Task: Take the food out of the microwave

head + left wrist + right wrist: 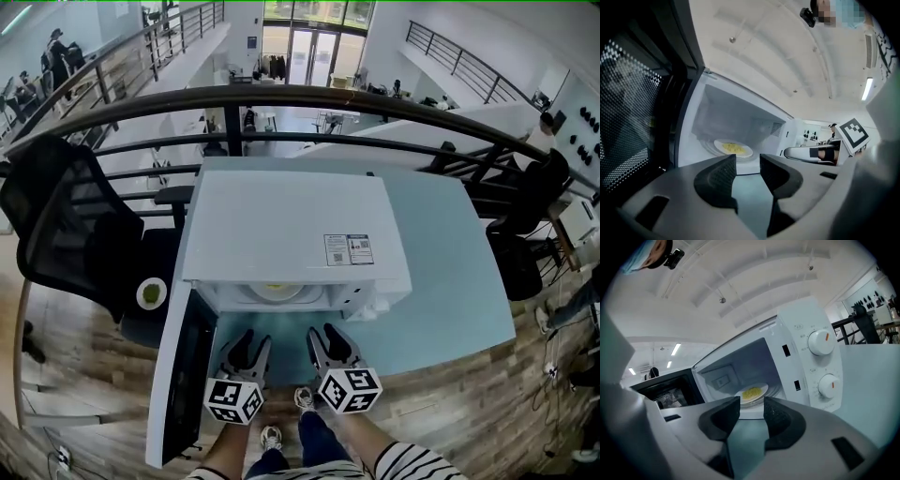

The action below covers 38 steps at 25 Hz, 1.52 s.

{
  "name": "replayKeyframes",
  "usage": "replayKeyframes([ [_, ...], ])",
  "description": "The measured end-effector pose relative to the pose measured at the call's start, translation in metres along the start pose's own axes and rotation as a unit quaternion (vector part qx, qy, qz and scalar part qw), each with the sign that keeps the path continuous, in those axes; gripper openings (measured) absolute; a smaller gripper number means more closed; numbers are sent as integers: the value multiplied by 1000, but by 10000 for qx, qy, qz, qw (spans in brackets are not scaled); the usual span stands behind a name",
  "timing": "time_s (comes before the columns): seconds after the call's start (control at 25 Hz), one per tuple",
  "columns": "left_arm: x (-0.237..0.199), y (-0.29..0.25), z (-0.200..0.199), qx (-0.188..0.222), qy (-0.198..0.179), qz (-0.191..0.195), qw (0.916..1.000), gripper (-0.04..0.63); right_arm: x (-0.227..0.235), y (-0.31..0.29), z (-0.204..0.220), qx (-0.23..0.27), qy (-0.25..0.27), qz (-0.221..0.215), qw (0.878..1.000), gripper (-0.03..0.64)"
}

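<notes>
A white microwave (291,234) stands on a pale blue table, its door (183,375) swung open to the left. Inside, a white plate of yellow food (733,148) (753,393) rests on the turntable; the head view shows only its rim (278,292). My left gripper (250,348) (747,161) and right gripper (323,339) (751,404) hover side by side just in front of the cavity, above the table's front edge. Both are open by a narrow gap, with nothing between the jaws. Neither touches the plate.
The pale blue table (450,272) has bare room to the microwave's right. Its control dials (820,342) face the right gripper. A black office chair (66,234) stands at the left, with a green-topped cup (152,293) beside it. A dark railing (309,98) curves behind.
</notes>
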State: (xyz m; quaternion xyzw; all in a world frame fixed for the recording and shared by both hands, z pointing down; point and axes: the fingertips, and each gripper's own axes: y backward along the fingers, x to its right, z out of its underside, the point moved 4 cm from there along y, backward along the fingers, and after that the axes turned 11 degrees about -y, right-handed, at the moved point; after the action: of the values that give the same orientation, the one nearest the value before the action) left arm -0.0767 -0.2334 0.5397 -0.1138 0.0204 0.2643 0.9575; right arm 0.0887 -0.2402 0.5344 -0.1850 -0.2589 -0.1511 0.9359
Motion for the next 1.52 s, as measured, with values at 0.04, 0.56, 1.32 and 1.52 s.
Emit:
replayKeyframes([
  [0.04,-4,-6,1,-11,11,-33,10000,137,1,-6,0,-5,-15,-1,10000,166],
  [0.56,-31,-45,14,-160,182,-210,9995,137,9,-74,4,-97,-296,112,9995,166],
  [1.32,-46,-21,35,-333,312,-450,9979,137,15,-124,2,-175,-1028,739,9918,166],
  [1.52,-40,-16,36,-339,348,-405,9980,137,16,-130,-1,-215,-867,987,9911,166],
])
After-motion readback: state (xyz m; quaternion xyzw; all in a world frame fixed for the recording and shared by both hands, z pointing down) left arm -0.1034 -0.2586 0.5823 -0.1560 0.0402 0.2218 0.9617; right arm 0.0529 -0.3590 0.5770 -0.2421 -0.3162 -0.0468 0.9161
